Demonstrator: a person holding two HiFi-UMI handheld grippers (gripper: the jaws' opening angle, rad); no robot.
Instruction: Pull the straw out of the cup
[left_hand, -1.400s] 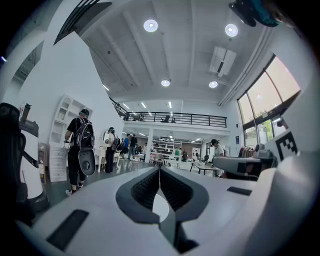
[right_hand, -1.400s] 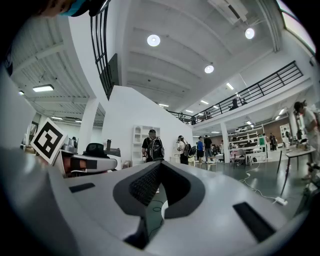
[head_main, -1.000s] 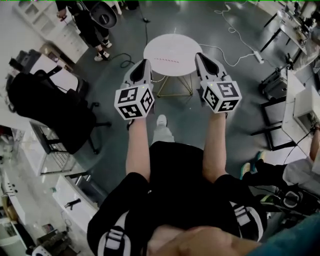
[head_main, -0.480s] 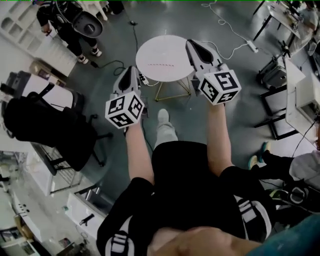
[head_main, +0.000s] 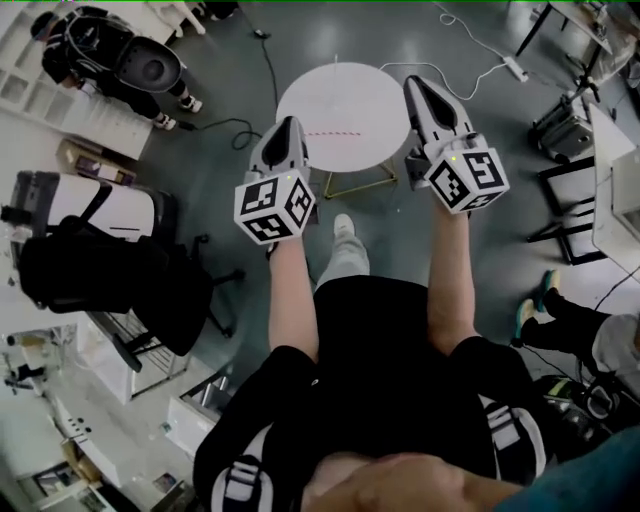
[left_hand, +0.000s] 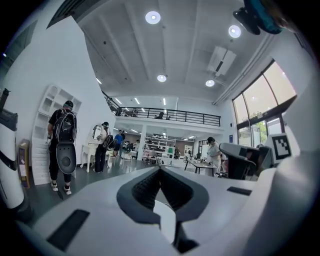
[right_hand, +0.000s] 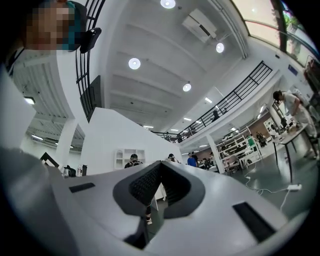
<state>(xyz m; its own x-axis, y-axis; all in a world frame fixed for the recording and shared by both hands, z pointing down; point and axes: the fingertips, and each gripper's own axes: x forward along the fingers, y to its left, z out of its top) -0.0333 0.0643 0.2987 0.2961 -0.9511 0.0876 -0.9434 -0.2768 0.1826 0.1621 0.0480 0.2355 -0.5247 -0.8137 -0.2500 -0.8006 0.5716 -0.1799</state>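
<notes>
**Item 1, left gripper (head_main: 289, 124).** Centre left of the head view, held out level, its tip just beside the near-left rim of the table. Its own view shows the jaws together with nothing between them. I read this as a carrying pose, with both arms held out in front of the body, not a working one.

**Item 2, right gripper (head_main: 414, 82).** Centre right of the head view, its tip over the table's right rim and tilted slightly upward. The jaws are closed and empty. Its view takes in ceiling lights and a balcony rail, not a work surface.

**Item 3, round white table (head_main: 340, 95).** Upper centre of the head view, on gold wire legs (head_main: 352, 180). A thin reddish dashed line (head_main: 330, 132) crosses its top; it is too small for me to identify.

**Item 4, cup and straw.** Not in any view, neither on the tabletop nor in either gripper. I judge the pull has not started, and the cup has to be found first.

**Item 5, surroundings.**
- A black backpack (head_main: 90, 270) rests on a chair at the left edge of the head view.
- A power strip (head_main: 517, 68) lies on the floor at upper right.
- A person (head_main: 80, 40) stands at upper left.
</notes>
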